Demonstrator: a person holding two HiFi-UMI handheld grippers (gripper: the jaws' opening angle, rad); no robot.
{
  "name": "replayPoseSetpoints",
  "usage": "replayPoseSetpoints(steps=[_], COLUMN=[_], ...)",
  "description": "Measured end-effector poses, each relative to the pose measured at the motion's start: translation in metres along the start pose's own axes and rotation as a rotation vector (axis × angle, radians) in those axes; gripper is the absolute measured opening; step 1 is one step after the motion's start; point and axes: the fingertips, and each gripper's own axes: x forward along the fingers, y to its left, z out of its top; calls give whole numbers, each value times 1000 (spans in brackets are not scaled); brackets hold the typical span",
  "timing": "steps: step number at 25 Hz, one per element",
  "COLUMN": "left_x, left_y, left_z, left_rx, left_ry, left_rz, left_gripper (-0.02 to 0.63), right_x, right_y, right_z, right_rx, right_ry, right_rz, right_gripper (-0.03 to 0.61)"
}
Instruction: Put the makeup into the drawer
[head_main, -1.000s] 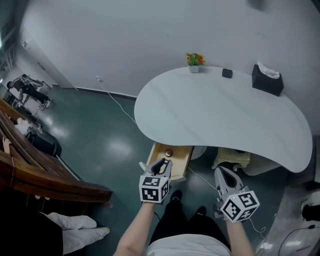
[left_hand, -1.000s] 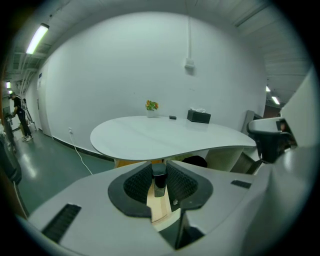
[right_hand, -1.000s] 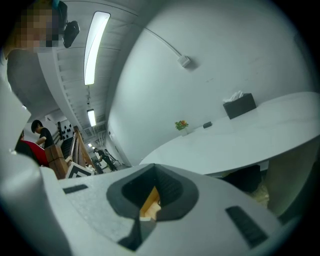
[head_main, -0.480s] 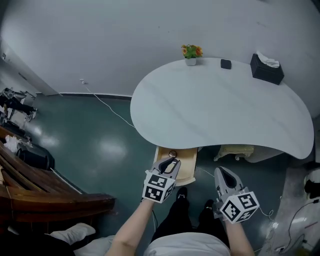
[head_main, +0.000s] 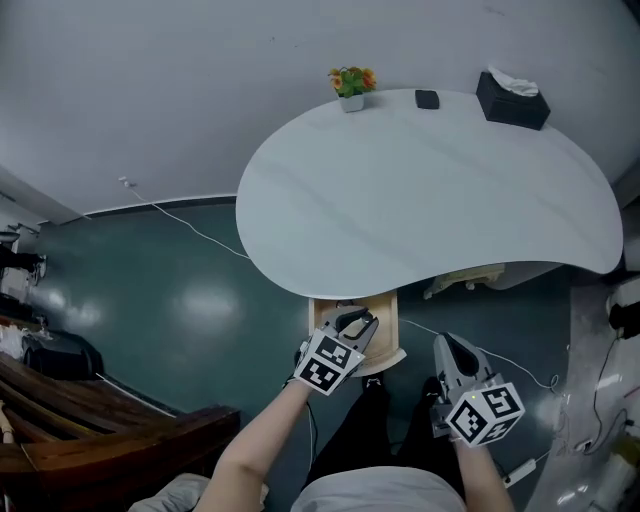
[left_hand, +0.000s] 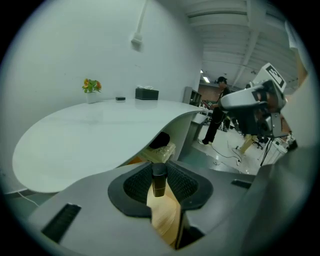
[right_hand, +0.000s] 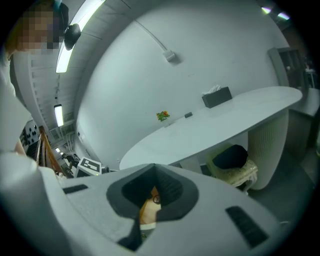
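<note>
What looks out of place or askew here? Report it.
Nothing stands out. The drawer stands open under the table, the left gripper holds a dark tube over it, and the plant and tissue box sit upright.

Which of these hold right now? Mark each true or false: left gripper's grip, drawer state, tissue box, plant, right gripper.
1. The left gripper is shut on a small dark cylindrical tube. True.
2. The wooden drawer is pushed fully shut. False: it stands pulled out from under the white curved table.
3. The black tissue box lies on the floor. False: it sits on the table, near its far right edge.
4. The small potted plant with orange flowers stands at the table's far edge. True.
5. The right gripper holds a makeup item over the drawer. False: nothing is between its jaws, and it is to the right of the drawer.
</note>
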Motion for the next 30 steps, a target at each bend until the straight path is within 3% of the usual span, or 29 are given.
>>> replayPoseSetpoints(steps=[8, 19, 24, 30], left_x=[35, 75, 93, 110], left_y=[-1, 2, 10, 3], left_z=[-25, -54, -66, -75], left_rx=[163, 227, 213, 264], left_ry=[33, 103, 119, 113], left_rz=[-133, -253, -262, -265], left_gripper=[97, 97, 97, 97], right_x=[4, 10, 18, 24], right_y=[-4, -12, -11, -15], right_z=[-18, -26, -35, -46], right_rx=[42, 54, 69, 84], right_ry=[24, 66, 93, 121], right_rz=[-74, -119, -120, -125], right_gripper=[2, 2, 2, 2])
